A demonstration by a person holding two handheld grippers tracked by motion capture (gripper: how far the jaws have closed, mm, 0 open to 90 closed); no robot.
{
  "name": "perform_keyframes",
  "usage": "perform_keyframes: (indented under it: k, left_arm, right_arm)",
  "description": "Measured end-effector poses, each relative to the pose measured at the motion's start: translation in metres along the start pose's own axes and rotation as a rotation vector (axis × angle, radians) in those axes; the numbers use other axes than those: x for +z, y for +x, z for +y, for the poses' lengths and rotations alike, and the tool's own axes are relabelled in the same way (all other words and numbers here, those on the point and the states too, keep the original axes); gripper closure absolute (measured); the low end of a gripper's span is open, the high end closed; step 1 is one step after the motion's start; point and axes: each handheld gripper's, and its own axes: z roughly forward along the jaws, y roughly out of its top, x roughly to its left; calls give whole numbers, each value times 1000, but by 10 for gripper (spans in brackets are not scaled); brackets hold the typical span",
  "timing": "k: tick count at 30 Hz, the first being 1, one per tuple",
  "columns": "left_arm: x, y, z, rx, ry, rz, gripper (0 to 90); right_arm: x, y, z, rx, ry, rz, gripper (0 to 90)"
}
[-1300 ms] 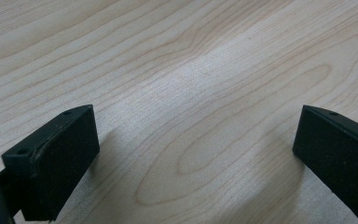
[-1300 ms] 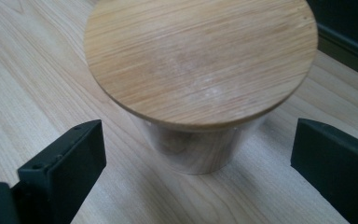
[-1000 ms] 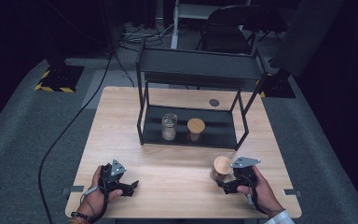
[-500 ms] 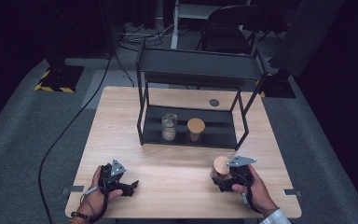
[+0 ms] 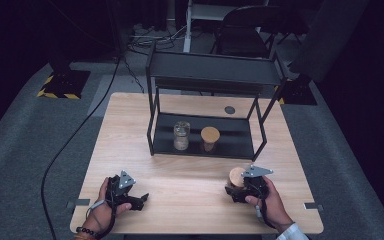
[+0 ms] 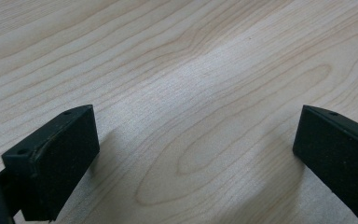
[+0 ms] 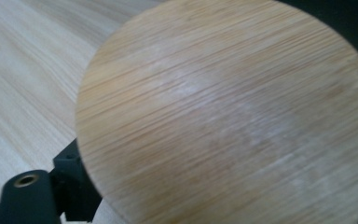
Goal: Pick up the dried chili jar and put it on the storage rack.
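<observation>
A small jar with a round bamboo lid (image 5: 237, 175) stands near the table's front right edge. My right gripper (image 5: 234, 191) reaches it from the near side, and its jaws have just been closing with the jar between them. In the right gripper view the lid (image 7: 228, 116) looms large, and one black finger (image 7: 70, 184) sits tight against the jar's side beneath it. My left gripper (image 5: 141, 199) rests low at the front left with its jaws wide apart. Between those jaws (image 6: 196, 158) there is bare wood.
A black metal rack (image 5: 205, 150) stands mid-table; on its lower shelf are a clear glass jar (image 5: 181, 135) and a second bamboo-lidded jar (image 5: 210, 138). A dark disc (image 5: 229, 109) lies behind it. A cable (image 5: 75, 137) trails on the floor to the left.
The right gripper's jaws have drawn in around the lidded jar, and the hand has shifted slightly. The left hand and gripper have stayed put.
</observation>
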Motion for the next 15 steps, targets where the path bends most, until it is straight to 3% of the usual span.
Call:
perform_keyframes:
  k: [6,15]
  left_arm:
    - [0,0,0,1,1,-1,0]
    - [0,0,0,1,1,-1,0]
  right_arm:
    - [0,-1,-1,44,-30,-21,230]
    - [0,0,-1,14,-34,-34,243]
